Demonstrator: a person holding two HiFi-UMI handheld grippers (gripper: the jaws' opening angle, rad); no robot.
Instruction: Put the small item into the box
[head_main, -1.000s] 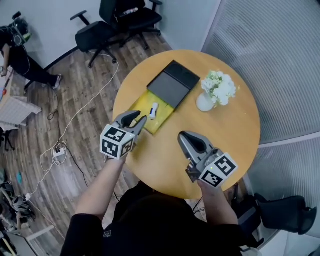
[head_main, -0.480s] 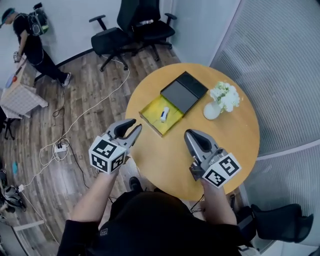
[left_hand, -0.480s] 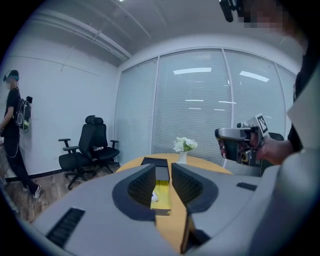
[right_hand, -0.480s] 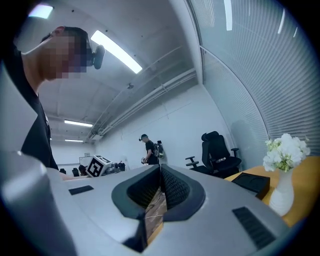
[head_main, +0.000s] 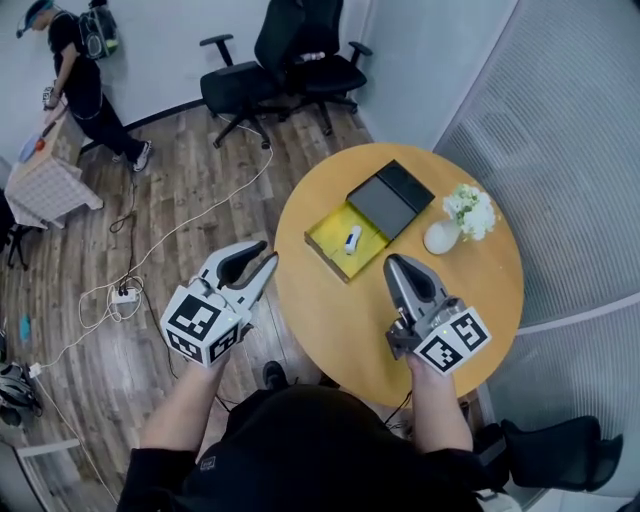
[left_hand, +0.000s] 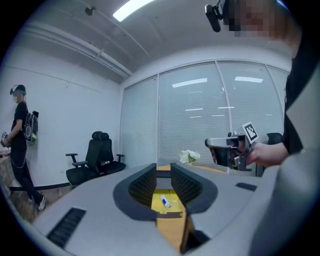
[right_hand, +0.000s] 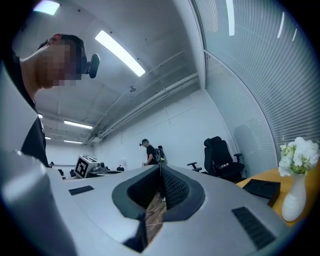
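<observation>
The small white item (head_main: 352, 240) lies inside the open yellow box (head_main: 335, 248) on the round wooden table (head_main: 340, 320). The box's dark grey lid (head_main: 390, 198) lies right behind it. My left gripper (head_main: 266, 256) hangs off the table's left edge over the floor. It points at the box (left_hand: 172, 214) and the item (left_hand: 165, 201). Its jaws have just been closing, but a gap still shows and nothing is between them, so it is open. My right gripper (head_main: 392, 261) hovers over the table to the right of the box, shut and empty.
A white vase of flowers (head_main: 462, 215) stands at the table's right, beside the lid. Office chairs (head_main: 300, 70) stand beyond the table on the wood floor. A cable (head_main: 150, 250) trails across the floor at left. A person (head_main: 80, 80) stands far left. A glass wall curves round the right.
Both grippers have drawn back and up from the box. The left one went from the box's near corner to off the table's edge, and its jaws narrowed.
</observation>
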